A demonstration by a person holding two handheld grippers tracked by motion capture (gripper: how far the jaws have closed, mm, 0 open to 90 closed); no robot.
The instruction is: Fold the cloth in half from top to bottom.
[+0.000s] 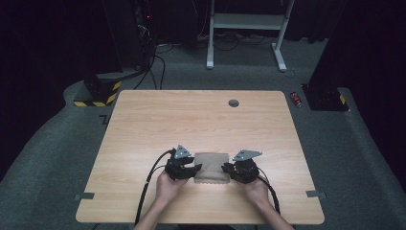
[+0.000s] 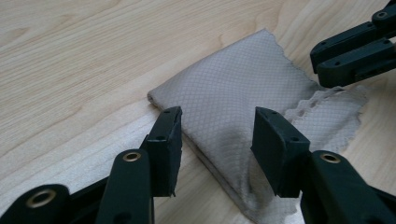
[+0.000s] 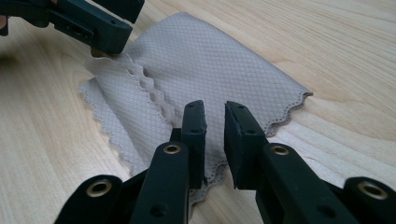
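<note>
A beige quilted cloth (image 1: 211, 167) with scalloped edges lies folded on the wooden table (image 1: 191, 115) near its front edge. My left gripper (image 1: 196, 168) is at the cloth's left side. In the left gripper view the cloth (image 2: 233, 93) shows a folded edge that runs between the jaws of this gripper (image 2: 217, 135), which stand open and do not press on it. My right gripper (image 1: 225, 168) is at the cloth's right side. In the right gripper view its jaws (image 3: 215, 126) hover over the scalloped corner of the cloth (image 3: 201, 60) with a narrow gap between them.
A grey round grommet (image 1: 233, 102) sits at the table's far side. Tape strips (image 1: 84, 196) mark the front corners. Beyond the table stand a white desk frame (image 1: 249, 28) and a yellow-and-black striped block (image 1: 98, 93) on the carpet.
</note>
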